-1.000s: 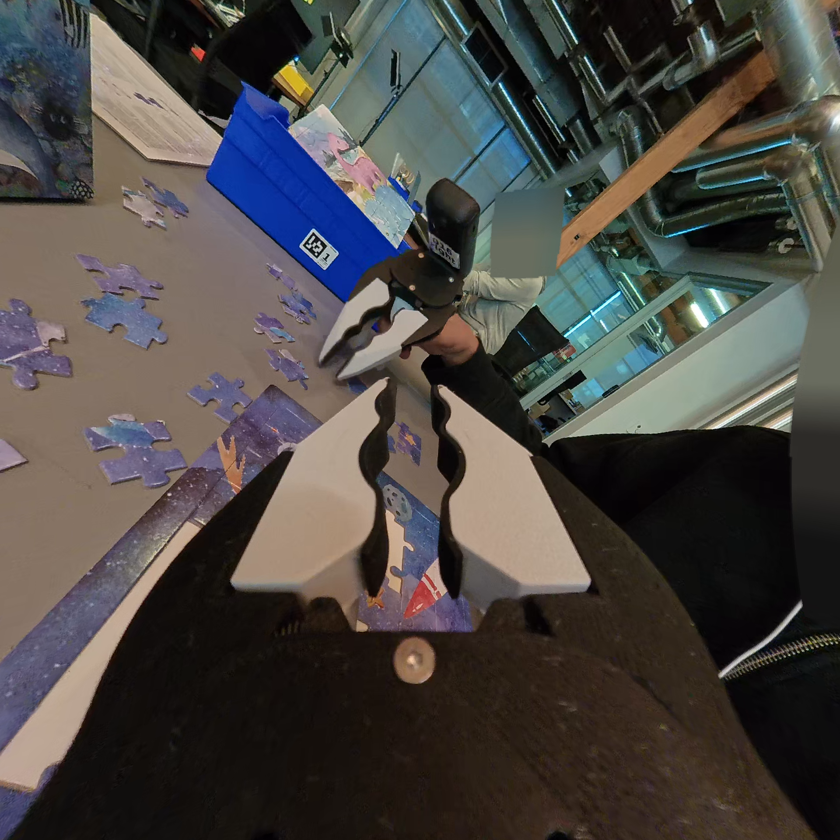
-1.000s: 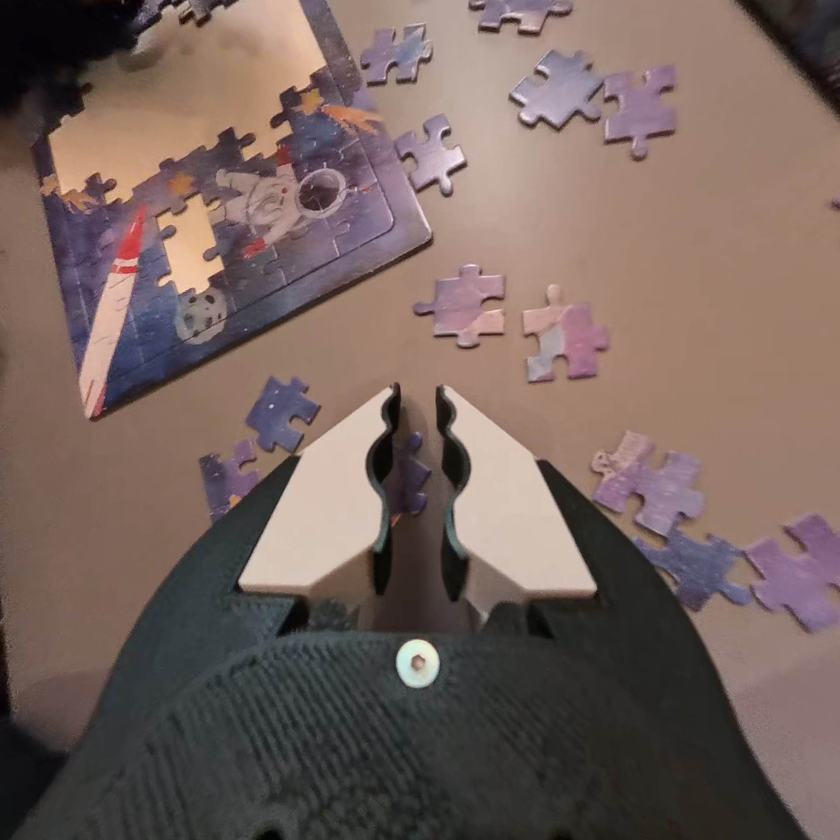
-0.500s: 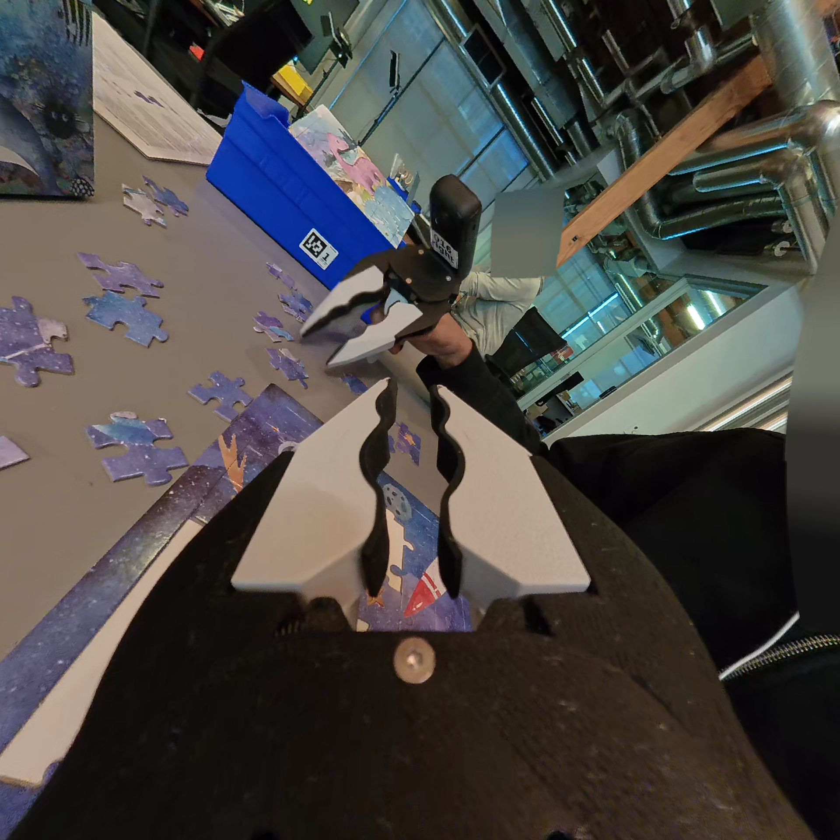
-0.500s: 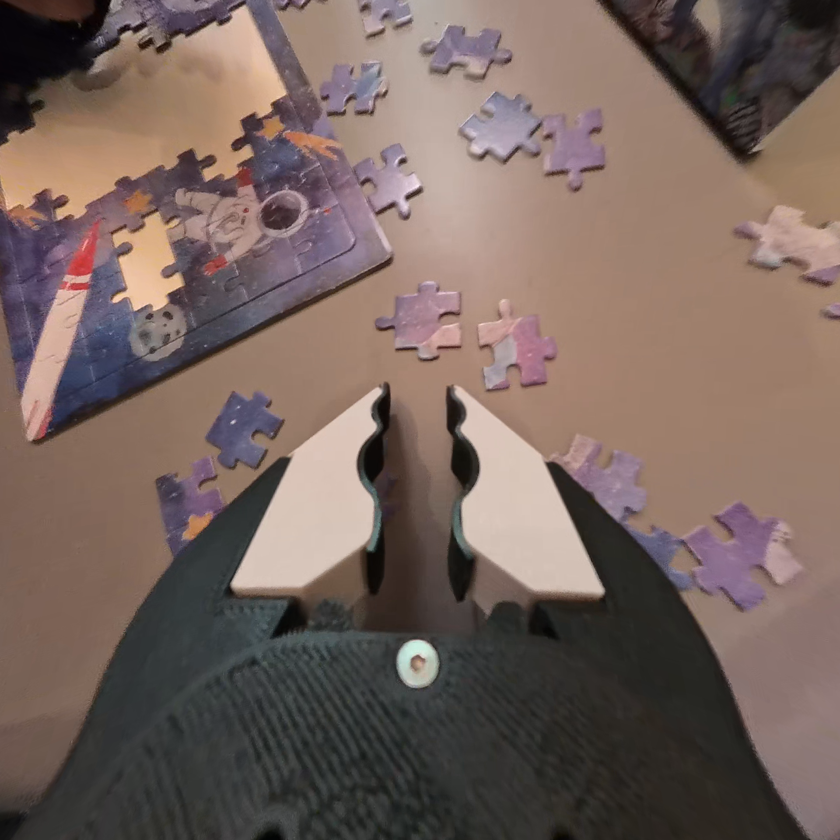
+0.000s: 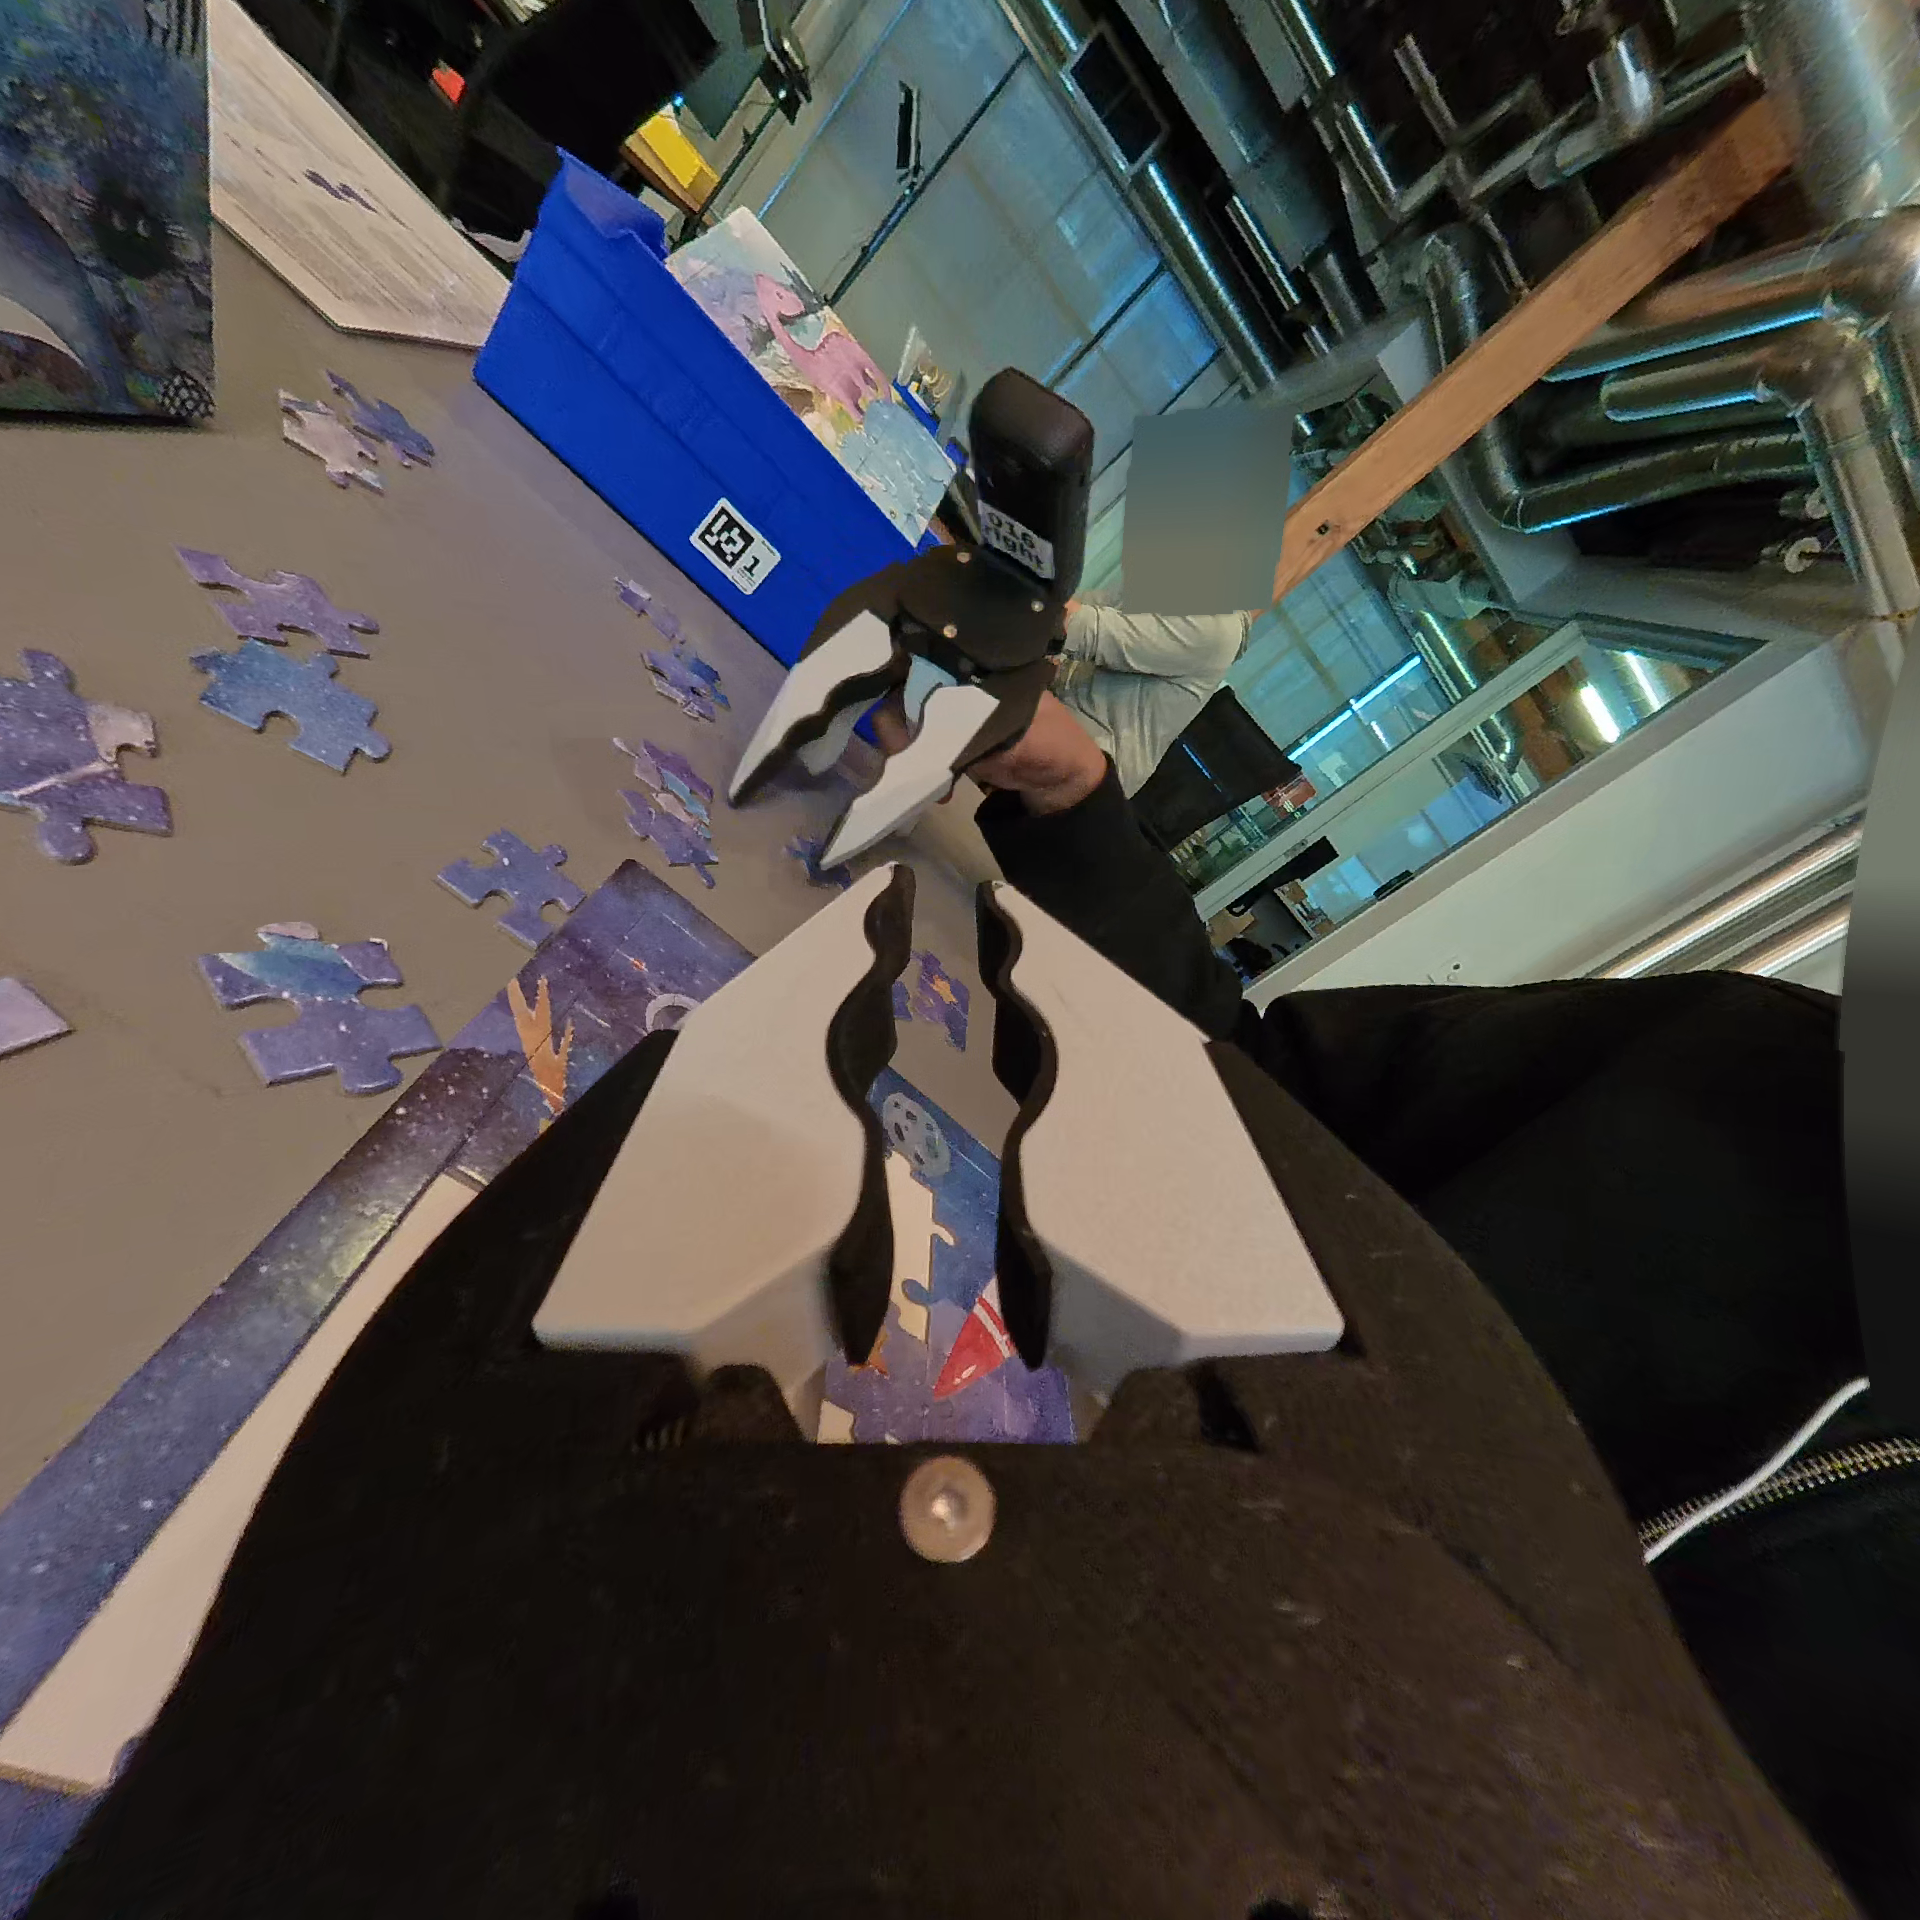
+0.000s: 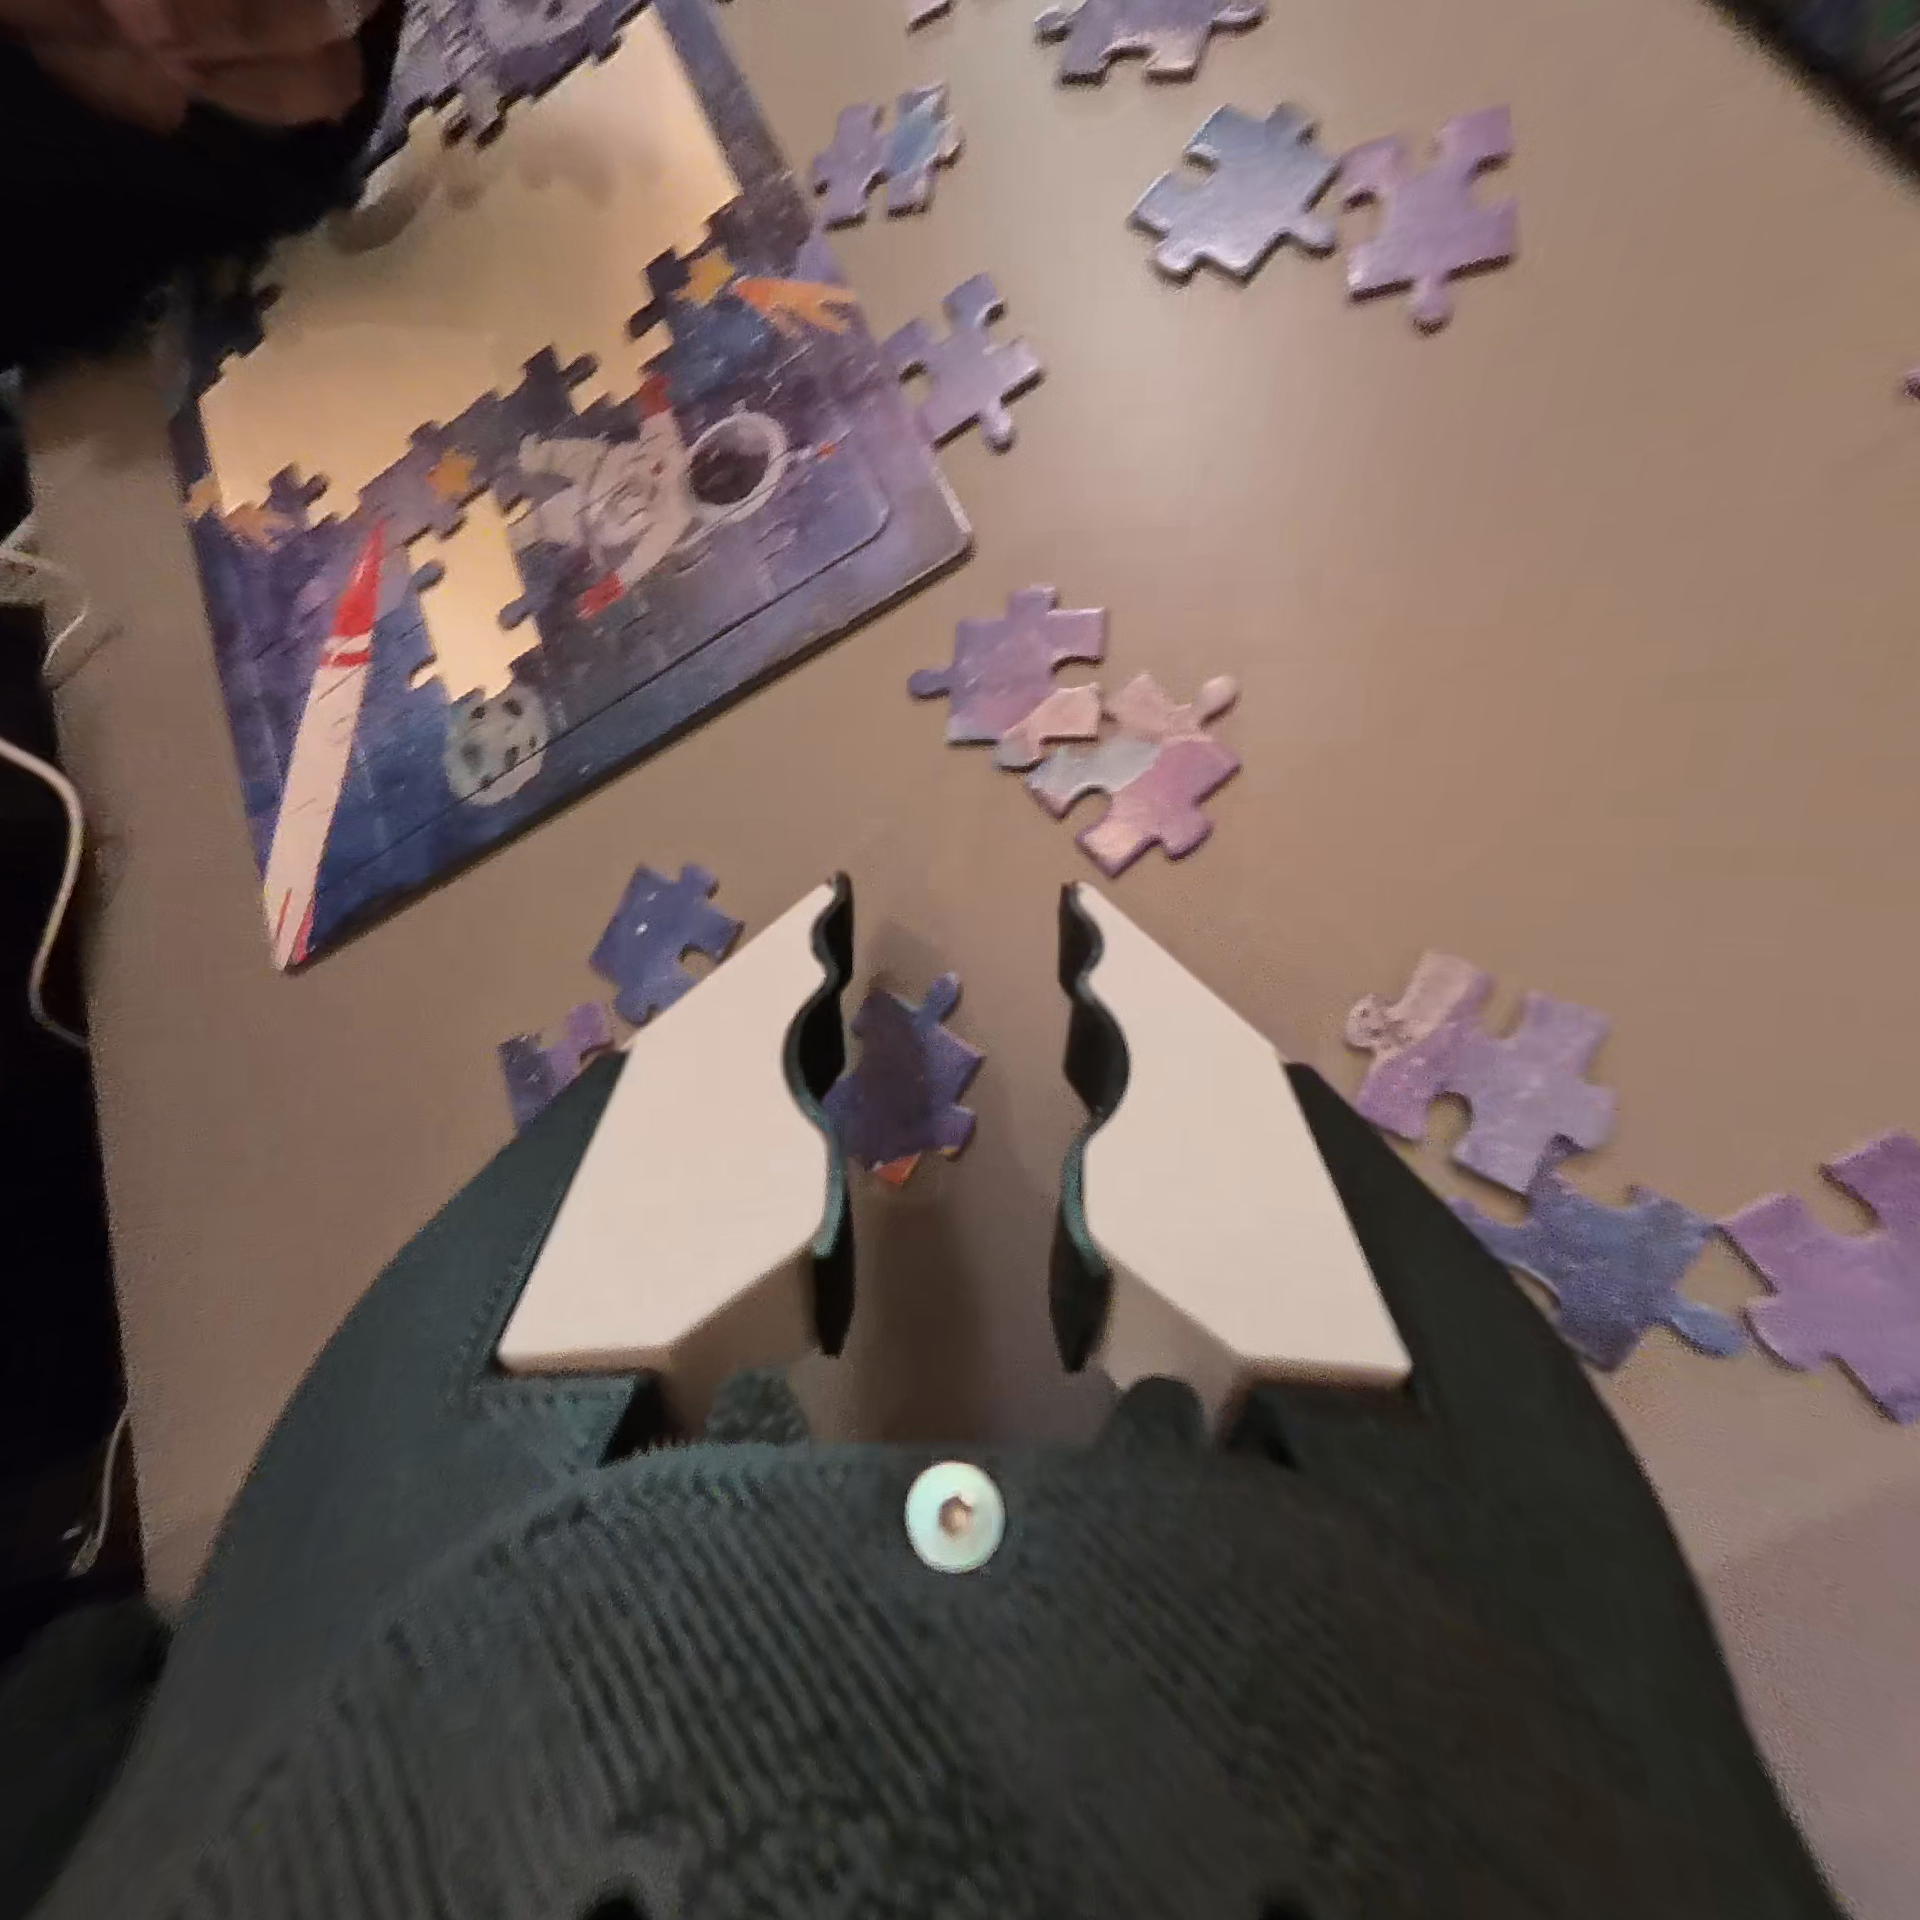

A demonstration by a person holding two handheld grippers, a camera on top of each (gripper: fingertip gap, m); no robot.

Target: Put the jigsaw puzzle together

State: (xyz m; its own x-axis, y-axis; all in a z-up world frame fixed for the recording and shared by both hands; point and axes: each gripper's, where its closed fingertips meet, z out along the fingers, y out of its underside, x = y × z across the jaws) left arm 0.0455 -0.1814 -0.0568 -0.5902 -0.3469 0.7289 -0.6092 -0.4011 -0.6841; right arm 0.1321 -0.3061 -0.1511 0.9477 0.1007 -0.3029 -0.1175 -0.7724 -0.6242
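My right gripper [image 6: 954, 894] is open and low over the brown table. A dark blue puzzle piece [image 6: 909, 1081] lies flat between its fingers, close to the left pad, and neither pad presses on it. The left wrist view shows this gripper [image 5: 784, 828] open, with its tips down at the table. My left gripper [image 5: 940, 883] hovers tilted above the partly filled space puzzle board [image 5: 582, 997]. Its pads stand a little apart with nothing between them. The board [image 6: 727, 665] lies to the upper left in the right wrist view.
Several loose purple and blue pieces [image 6: 1143, 769] [image 5: 312, 1008] lie scattered around the board. A blue bin [image 5: 644, 416], a puzzle box [image 5: 94, 208] and a white sheet [image 5: 332, 239] stand at the table's far side. A person's black sleeve [image 5: 1101, 894] holds the right gripper. My right fingertips sit around 20 cm from my left ones.
My right gripper's jaws have opened much wider and it has come down to the table over the dark blue piece. Two pink-purple pieces ahead now overlap. My left gripper has barely moved.
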